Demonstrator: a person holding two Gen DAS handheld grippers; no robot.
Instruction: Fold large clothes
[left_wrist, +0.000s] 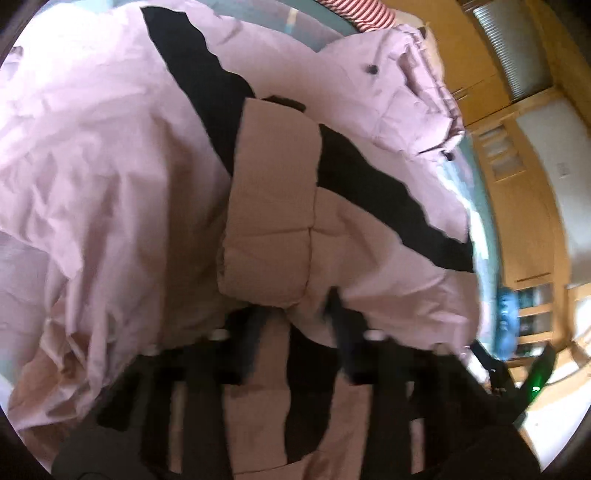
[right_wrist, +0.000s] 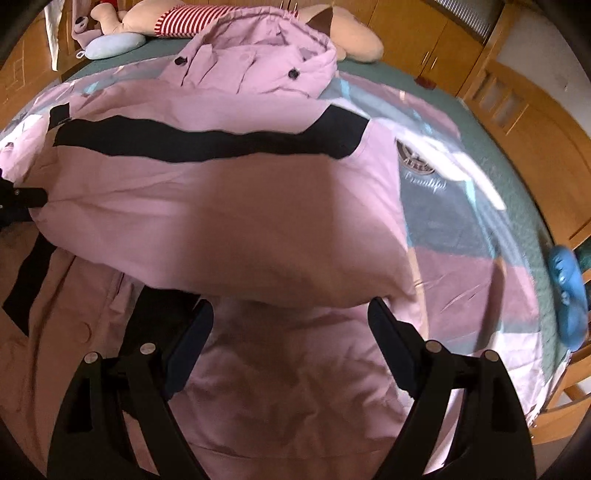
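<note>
Left wrist view: pink padded coat (left_wrist: 110, 166) filling nearly the whole frame, crumpled, crossed by a black stripe (left_wrist: 199, 81) running from top centre down toward the right; hood with dark buttons (left_wrist: 410, 92) at upper right; left gripper (left_wrist: 295, 314) at lower centre, fingers drawn close together and pinching a thick padded fold of the coat (left_wrist: 266, 229) that stands up between them; teal and patchwork bedspread (left_wrist: 476, 206) as a thin strip along the right edge of the coat, wooden cabinets (left_wrist: 517, 122) beyond it at far right; blurred throughout. Right wrist view: same coat (right_wrist: 229, 206) spread over the bedspread (right_wrist: 461, 229), a folded-over part bulging across mid frame with the black stripe (right_wrist: 207, 142) running left to right above it; hood (right_wrist: 258, 62) at top centre, lying beside a plush toy in a red-and-white striped top (right_wrist: 192, 22) along the top edge; a blue object (right_wrist: 569, 295) blurred at the right edge; right gripper (right_wrist: 291, 325) at lower centre, jaws spread wide with nothing clamped, pink fabric lying below and between the two fingers; dark gripper hardware, seemingly the other tool (right_wrist: 22, 201), at the left edge, at the coat's rim
</note>
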